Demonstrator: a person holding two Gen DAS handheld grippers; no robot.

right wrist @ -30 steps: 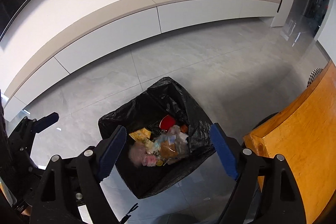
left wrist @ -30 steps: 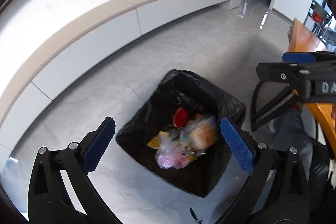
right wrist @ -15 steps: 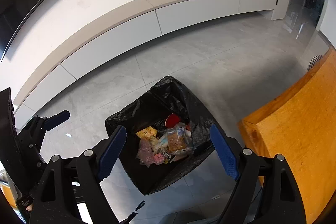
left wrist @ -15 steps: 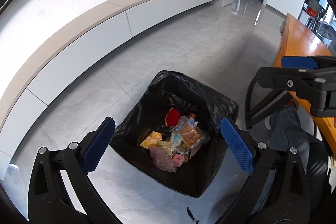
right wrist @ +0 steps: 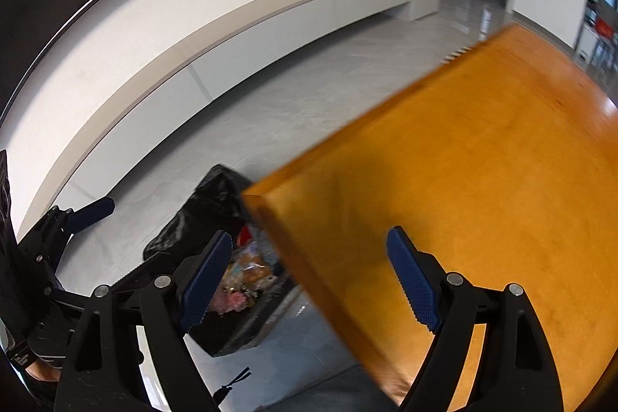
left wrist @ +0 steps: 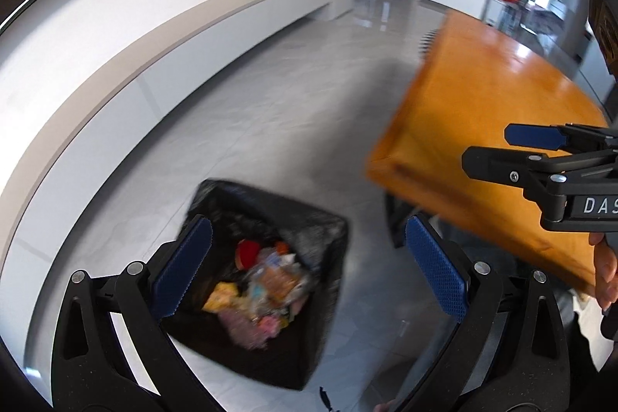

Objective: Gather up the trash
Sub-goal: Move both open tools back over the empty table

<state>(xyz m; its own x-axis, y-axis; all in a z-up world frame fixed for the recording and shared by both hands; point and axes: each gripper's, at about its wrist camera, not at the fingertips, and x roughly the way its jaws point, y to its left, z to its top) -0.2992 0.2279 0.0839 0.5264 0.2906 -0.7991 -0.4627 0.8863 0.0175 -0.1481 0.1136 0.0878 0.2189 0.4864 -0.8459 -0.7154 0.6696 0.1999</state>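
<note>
Orange counter looks bare; with both grippers' jaws open and empty, sweep it for trash, bin near-left.

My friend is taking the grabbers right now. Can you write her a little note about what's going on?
Left gripper: open, empty, above the bin.
Right gripper: open, empty, over the corner of the table.
Bin: black-lined, on the floor beside the table, with wrappers inside.
Done: some trash is binned.
Left: no loose trash shows in these blurry views; look over the rest of the table.
</note>
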